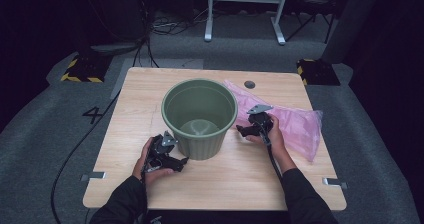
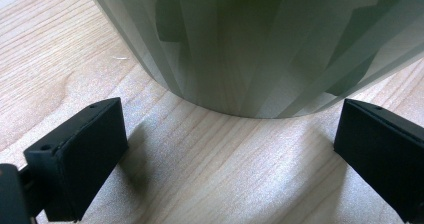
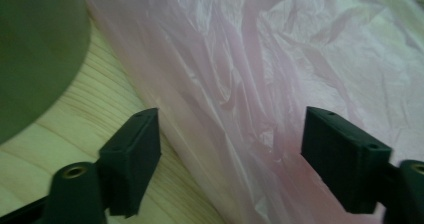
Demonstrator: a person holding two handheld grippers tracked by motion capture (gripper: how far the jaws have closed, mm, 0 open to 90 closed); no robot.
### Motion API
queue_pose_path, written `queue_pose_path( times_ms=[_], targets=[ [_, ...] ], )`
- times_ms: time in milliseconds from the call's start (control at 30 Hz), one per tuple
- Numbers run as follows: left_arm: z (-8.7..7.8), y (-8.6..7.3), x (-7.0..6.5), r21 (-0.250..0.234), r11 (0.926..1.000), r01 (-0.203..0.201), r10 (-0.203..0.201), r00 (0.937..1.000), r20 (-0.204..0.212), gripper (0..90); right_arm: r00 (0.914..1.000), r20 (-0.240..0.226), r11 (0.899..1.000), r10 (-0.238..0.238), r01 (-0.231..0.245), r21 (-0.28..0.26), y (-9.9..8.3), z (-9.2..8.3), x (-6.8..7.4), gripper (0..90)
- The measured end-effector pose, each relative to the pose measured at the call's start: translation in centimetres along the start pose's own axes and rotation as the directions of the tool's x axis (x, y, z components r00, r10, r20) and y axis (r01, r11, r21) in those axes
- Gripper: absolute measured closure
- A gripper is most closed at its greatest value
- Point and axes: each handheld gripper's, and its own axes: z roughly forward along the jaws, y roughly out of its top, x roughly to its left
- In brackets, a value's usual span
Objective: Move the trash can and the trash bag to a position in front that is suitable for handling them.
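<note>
At the lower middle of the high view, the left tool (image 1: 176,160) sits low on the tabletop (image 1: 235,179) with its jaws spread wide and nothing between them; in the left gripper view they stand either side of the base of the green bin (image 2: 260,44) without touching it. If these jaws close from here they would likely slide off, because the curved wall is wider than the gap and the bin could be nudged along the wood rather than steadied.

A little farther up, right of centre, the right tool (image 1: 245,130) hangs with its jaws parted over the near edge of the pink plastic bag (image 1: 295,124), which lies flat on the tabletop just right of the bin and reaches behind it toward the upper middle of the frame. In the right gripper view the film (image 3: 260,84) lies between the pads, yet neither pad presses it. The risks here, as I judge them:

- closing too high would catch nothing;
- closing too low would pinch both layers, so the bag would not open over the rim;
- the thin film may slip or tear if pulled hard;
- dragging the bag past the bin could tip it, since nothing holds it.
</note>
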Motion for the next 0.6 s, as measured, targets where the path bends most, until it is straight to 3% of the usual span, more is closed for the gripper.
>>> queue_pose_path(
  times_ms=[133,233,400,600],
  targets=[
    [0.0,0.0,0.0,0.000,1.0000,0.000,0.000,1.0000,0.000,0.2,0.9984,-0.027,0.999,0.051,-0.051,-0.002,-0.3,0.4,-0.4,38.1],
    [0.0,0.0,0.0,0.000,1.0000,0.000,0.000,1.0000,0.000,0.2,0.9942,-0.052,0.995,0.094,-0.095,-0.016,-0.6,0.4,-1.0,54.4],
    [0.0,0.0,0.0,0.001,1.0000,0.000,0.000,1.0000,-0.001,0.2,0.9946,-0.039,0.995,0.097,-0.097,-0.023,-1.0,0.0,-1.2,75.4],
    [0.0,0.0,0.0,0.001,1.0000,0.000,0.000,1.0000,-0.002,0.2,0.9967,-0.005,0.996,0.081,-0.081,-0.036,-1.5,-0.5,-1.1,88.9]
  ],
)
